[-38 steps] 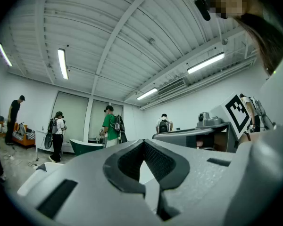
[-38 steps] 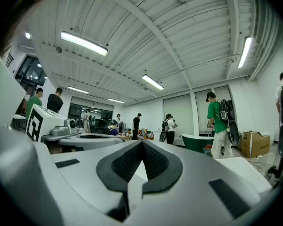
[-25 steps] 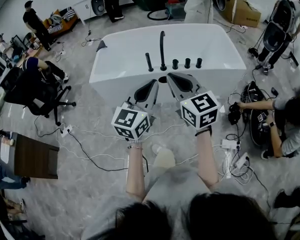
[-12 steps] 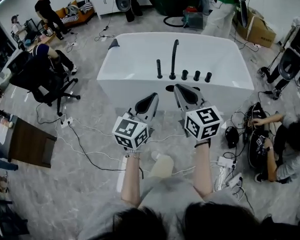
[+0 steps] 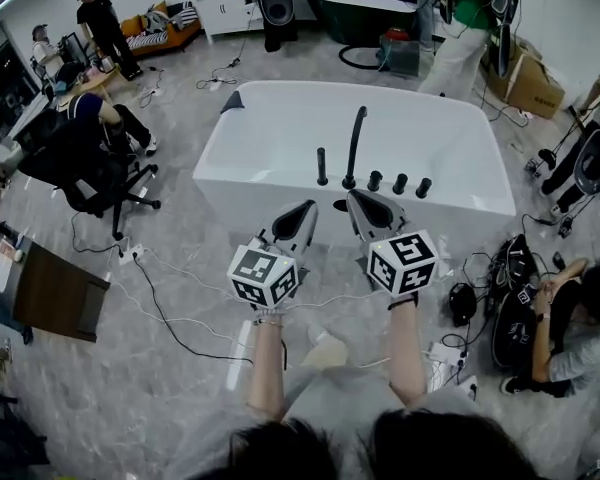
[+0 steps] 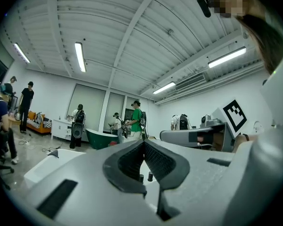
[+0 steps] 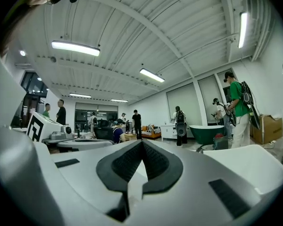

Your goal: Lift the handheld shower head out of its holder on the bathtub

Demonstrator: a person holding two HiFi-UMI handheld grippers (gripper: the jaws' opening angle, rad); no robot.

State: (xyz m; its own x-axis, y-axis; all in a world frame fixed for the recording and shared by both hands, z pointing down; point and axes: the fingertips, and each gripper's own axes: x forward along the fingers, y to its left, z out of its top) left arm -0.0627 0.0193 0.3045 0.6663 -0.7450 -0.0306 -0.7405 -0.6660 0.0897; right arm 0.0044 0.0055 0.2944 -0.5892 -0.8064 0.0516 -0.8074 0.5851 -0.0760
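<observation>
Bathtub point(image 5: 432, 128) ahead; left tool point(image 5: 307, 207), right tool point(image 5: 353, 197) closed, empty.

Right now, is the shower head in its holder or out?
In. The shower head stands upright on the tub rim beside the spout; the left gripper and right gripper hang short of it, shut and empty.

- Open air is lying between the left gripper point(image 5: 306, 209), the right gripper point(image 5: 354, 198) and the bathtub point(image 5: 260, 168); nothing is blocking that gap.
- The tall tap point(image 5: 356, 138) is standing just beside the shower head point(image 5: 322, 166), crowding its right side.
- Three knobs point(image 5: 400, 183) are sitting in a row right of the tap.
- Bare rim is lying free on the shower head's left.
- Cables point(image 5: 158, 308) are trailing across the floor below.
- A chair point(image 5: 90, 168) and a sitting person point(image 5: 570, 313) are keeping well apart from the tub.
</observation>
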